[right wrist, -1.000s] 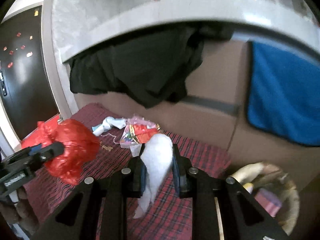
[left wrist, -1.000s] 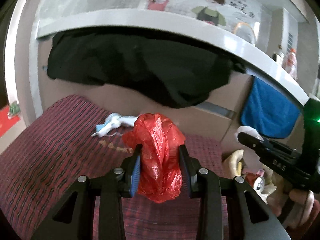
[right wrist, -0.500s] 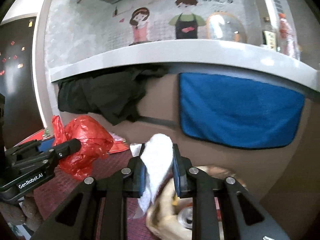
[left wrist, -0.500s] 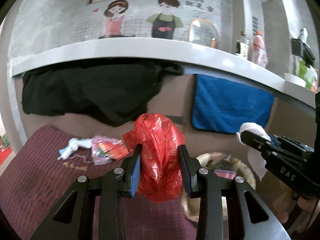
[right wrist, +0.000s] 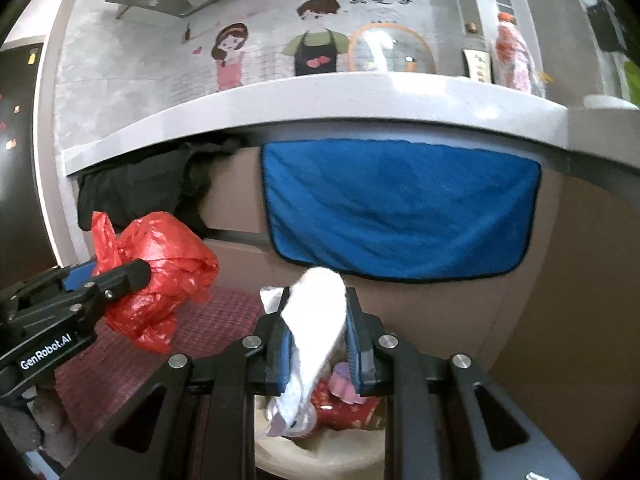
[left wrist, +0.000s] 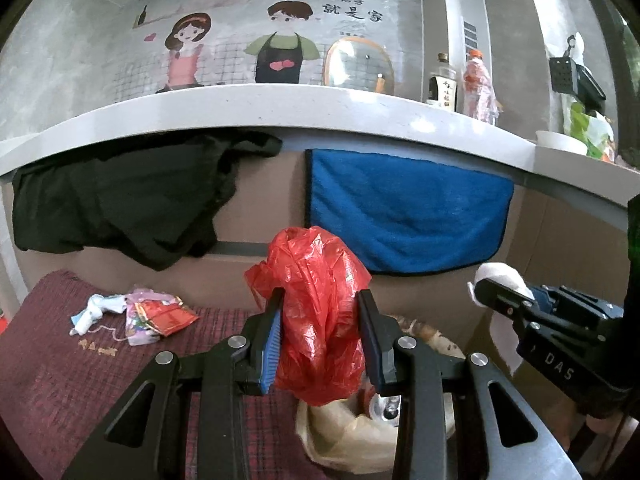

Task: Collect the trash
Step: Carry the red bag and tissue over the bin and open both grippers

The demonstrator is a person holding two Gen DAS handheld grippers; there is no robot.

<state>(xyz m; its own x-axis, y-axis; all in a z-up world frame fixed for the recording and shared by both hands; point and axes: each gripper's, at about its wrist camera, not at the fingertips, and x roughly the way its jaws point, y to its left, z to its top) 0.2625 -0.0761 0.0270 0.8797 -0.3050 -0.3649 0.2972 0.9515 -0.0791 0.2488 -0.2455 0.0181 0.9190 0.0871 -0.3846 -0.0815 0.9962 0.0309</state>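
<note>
A crumpled red plastic bag (left wrist: 320,312) is clamped between the two fingers of the left gripper (left wrist: 320,340), bulging above the fingertips and hanging below them; in the right wrist view the same bag (right wrist: 160,276) appears at left, held off the surface. A white tissue (right wrist: 316,328) is pinched between the blue pads of the right gripper (right wrist: 316,332), its upper end standing above the fingertips and its lower end trailing down; the left wrist view shows this tissue (left wrist: 502,280) at the tip of the right gripper (left wrist: 496,300). Below both grippers stands a pale bin (left wrist: 348,440) lined with a light plastic bag, holding a can top (left wrist: 384,406); the right wrist view shows red printed wrapping (right wrist: 348,412) and a pink scrap inside the bin (right wrist: 320,456). Left of the bin lies a dark red checked cloth (left wrist: 80,380) that carries more trash: a colourful wrapper (left wrist: 160,316) and, just beside it, a twisted white paper (left wrist: 94,312). Behind, a brown cabinet front (left wrist: 260,208) rises to a grey ledge (left wrist: 280,110), over which hang a black garment (left wrist: 120,204) and a blue towel (left wrist: 404,216). On the ledge stand two bottles (left wrist: 460,88) before a wall with cartoon figures (left wrist: 236,50).
</note>
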